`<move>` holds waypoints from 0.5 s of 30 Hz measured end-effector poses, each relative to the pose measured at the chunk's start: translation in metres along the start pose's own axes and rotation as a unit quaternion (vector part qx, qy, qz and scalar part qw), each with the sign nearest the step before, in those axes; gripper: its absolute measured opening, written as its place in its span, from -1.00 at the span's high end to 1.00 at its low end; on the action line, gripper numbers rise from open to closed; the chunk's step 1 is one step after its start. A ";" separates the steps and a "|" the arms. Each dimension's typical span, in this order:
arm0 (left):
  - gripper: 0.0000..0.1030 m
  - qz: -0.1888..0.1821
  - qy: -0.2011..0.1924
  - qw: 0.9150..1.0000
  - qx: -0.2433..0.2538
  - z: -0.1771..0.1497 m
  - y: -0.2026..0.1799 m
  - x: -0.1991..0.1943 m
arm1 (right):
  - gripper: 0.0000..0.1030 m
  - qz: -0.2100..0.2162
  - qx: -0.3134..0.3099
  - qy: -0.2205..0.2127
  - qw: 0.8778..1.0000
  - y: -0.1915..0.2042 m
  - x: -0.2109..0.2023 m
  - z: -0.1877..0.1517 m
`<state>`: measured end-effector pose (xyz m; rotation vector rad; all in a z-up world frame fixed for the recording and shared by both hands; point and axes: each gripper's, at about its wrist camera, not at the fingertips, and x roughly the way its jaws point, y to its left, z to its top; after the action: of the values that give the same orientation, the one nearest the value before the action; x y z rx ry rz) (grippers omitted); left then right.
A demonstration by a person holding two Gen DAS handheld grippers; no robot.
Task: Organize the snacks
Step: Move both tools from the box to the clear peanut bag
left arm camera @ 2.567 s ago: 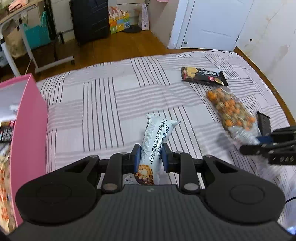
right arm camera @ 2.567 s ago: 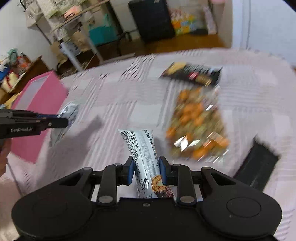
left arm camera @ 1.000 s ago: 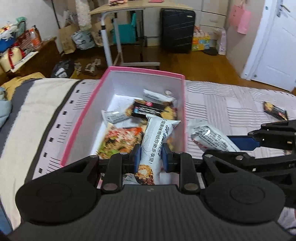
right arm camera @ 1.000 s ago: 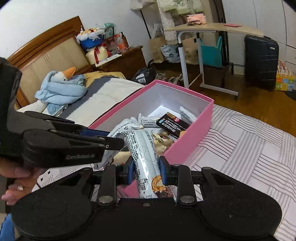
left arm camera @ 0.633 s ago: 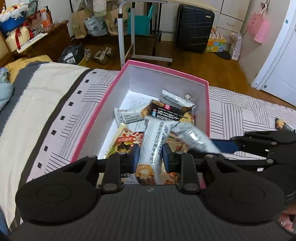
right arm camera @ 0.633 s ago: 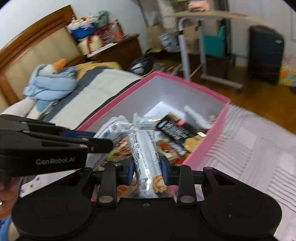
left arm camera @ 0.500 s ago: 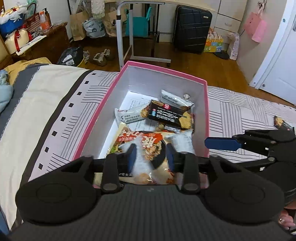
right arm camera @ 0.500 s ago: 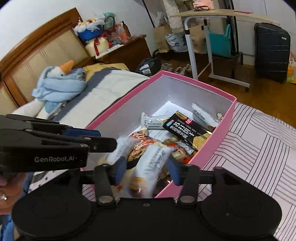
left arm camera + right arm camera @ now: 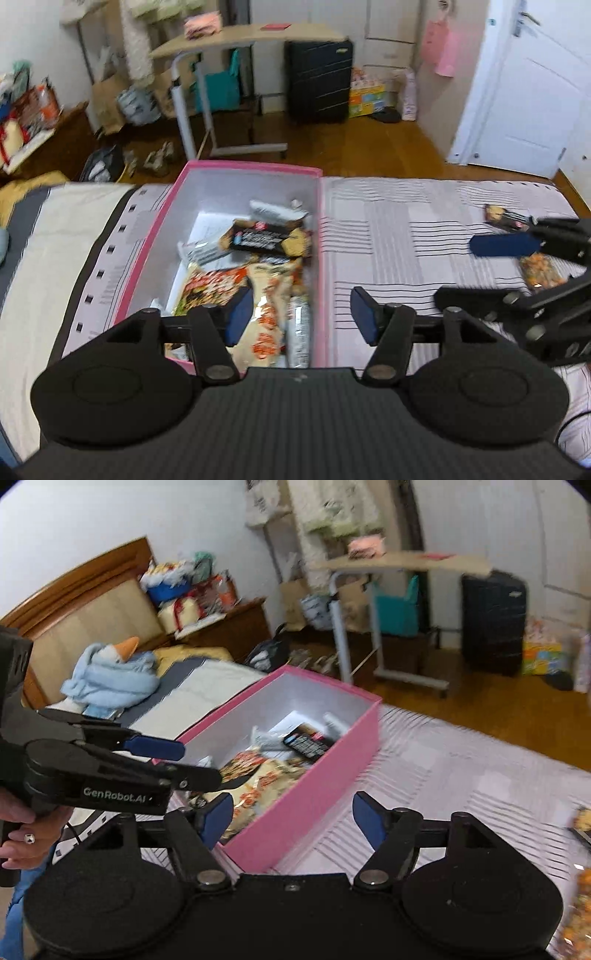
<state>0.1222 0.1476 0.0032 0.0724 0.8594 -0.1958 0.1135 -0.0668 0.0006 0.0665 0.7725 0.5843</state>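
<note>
Pink box (image 9: 325, 266) below left claw (image 9: 301, 319), snacks (image 9: 266, 295) inside

pink box (image 9: 324, 258) on striped bed, open, snack packets (image 9: 266, 295) piled inside; two more packets (image 9: 537, 267) lie well apart.

Inside the pink box (image 9: 320, 236), the packets at the near end are motion-blurred and their print unreadable. Beyond the box, on the bed (image 9: 406, 236), the right tool (image 9: 506, 245) partly covers two packets.
</note>
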 end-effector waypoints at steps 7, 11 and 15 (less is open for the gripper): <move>-0.46 -0.019 -0.030 0.998 0.042 -0.001 -0.048 -0.023 | -0.62 -0.053 0.018 -0.055 0.997 -0.026 -0.072 -0.024; -0.57 -0.034 -0.029 0.997 0.071 -0.004 -0.081 -0.023 | -0.72 -0.085 0.025 -0.066 0.994 -0.041 -0.100 -0.041; -0.65 -0.050 -0.024 0.995 0.086 -0.006 -0.110 -0.016 | -0.78 -0.113 0.042 -0.068 0.990 -0.059 -0.119 -0.060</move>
<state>0.0854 0.0427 0.0137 0.1846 0.7970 -0.3640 0.0335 -0.1873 0.0176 0.0952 0.6605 0.3285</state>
